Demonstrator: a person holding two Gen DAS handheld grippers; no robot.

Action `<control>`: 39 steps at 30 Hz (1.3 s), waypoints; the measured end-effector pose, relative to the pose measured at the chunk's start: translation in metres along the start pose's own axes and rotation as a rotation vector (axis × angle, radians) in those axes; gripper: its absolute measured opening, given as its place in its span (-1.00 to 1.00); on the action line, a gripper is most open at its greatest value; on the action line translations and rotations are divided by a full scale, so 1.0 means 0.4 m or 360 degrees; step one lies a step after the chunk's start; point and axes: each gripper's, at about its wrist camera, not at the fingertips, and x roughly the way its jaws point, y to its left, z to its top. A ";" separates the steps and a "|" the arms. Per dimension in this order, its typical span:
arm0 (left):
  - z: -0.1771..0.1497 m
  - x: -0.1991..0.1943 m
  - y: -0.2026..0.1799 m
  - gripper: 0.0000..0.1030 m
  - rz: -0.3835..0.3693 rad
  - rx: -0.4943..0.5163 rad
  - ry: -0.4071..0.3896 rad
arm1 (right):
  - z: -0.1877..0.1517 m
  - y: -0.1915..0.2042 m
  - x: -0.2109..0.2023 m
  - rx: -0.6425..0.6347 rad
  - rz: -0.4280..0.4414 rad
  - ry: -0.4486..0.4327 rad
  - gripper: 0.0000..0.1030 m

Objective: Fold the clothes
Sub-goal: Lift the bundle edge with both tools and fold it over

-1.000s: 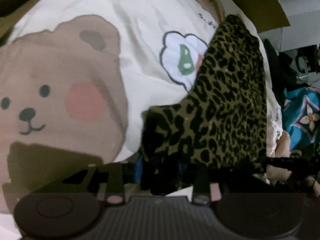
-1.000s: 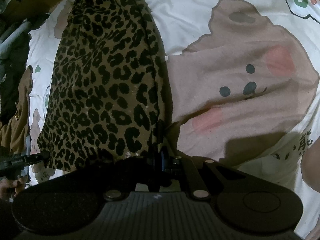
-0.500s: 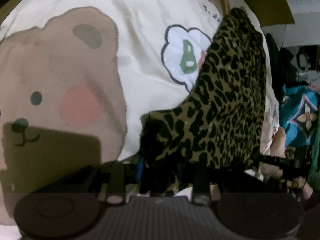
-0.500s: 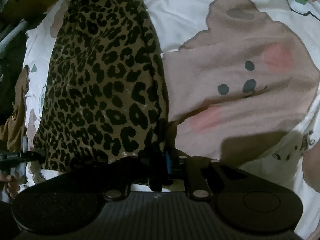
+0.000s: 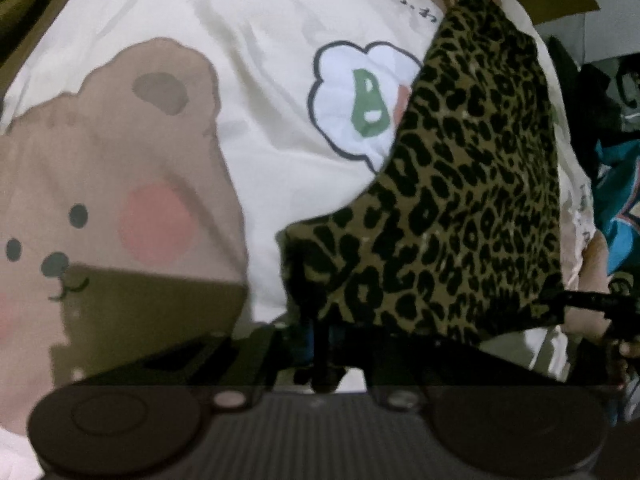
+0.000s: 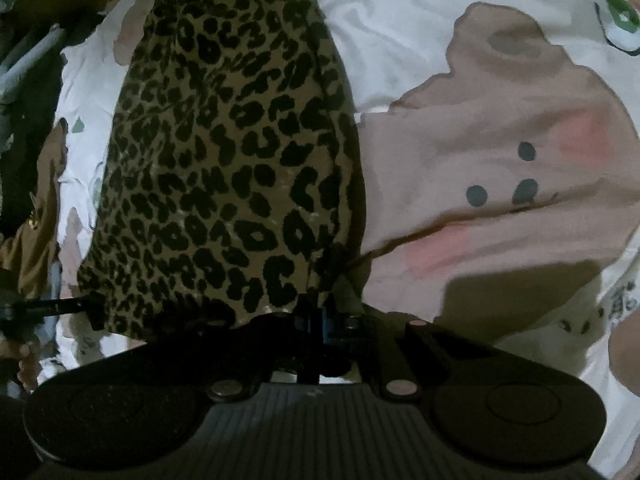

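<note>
Both my left claw (image 5: 320, 320) and right claw (image 6: 320, 308) clamp the leopard garment (image 5: 460, 200); uneven pulling could slip a corner free.

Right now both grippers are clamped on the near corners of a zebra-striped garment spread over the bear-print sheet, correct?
Not quite: the garment is leopard-spotted, not zebra-striped, as the right wrist view shows plainly. The rest holds: the left gripper and the right gripper each have their jaws shut on a near corner of it, and it lies over the bear-print sheet.
</note>
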 end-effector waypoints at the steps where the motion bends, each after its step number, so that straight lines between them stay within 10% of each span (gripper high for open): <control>1: 0.004 -0.014 -0.008 -0.90 0.0009 -0.0004 0.0002 | 0.000 0.002 -0.012 0.0007 0.0008 0.0001 -0.96; 18: 0.004 -0.240 -0.137 -0.92 0.0065 -0.0038 -0.0084 | -0.010 0.065 -0.175 0.0043 0.0044 0.0007 -0.97; 39: -0.060 -0.277 -0.154 -0.92 -0.0023 -0.0180 -0.0103 | -0.009 0.050 -0.221 0.0130 0.0061 0.0041 -0.96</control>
